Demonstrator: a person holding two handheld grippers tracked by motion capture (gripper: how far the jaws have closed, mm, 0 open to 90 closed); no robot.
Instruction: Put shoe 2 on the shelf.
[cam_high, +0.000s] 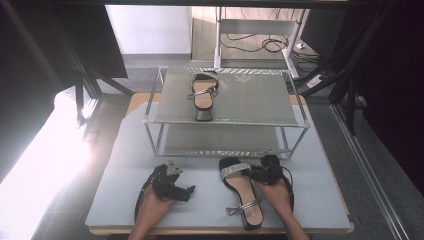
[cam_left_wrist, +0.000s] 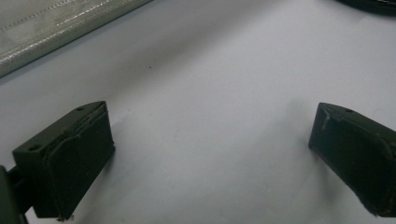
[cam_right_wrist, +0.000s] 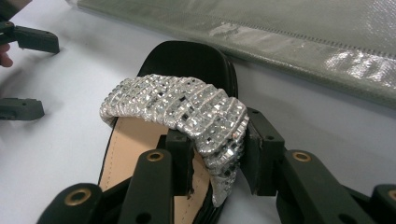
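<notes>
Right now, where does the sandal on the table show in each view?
High view: the sandal on the table lies low and right of centre, in front of the shoe rack, with the right gripper at its sparkly strap.
Left gripper view: a dark sliver at the top right edge may be it; I cannot tell.
Right gripper view: it sits centre, strap pinched between the fingers.
Shared landmark: the rack's silvery shelf edge.

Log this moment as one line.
right gripper: shut on sandal strap | left gripper: open, idle | second sandal: on rack
</notes>
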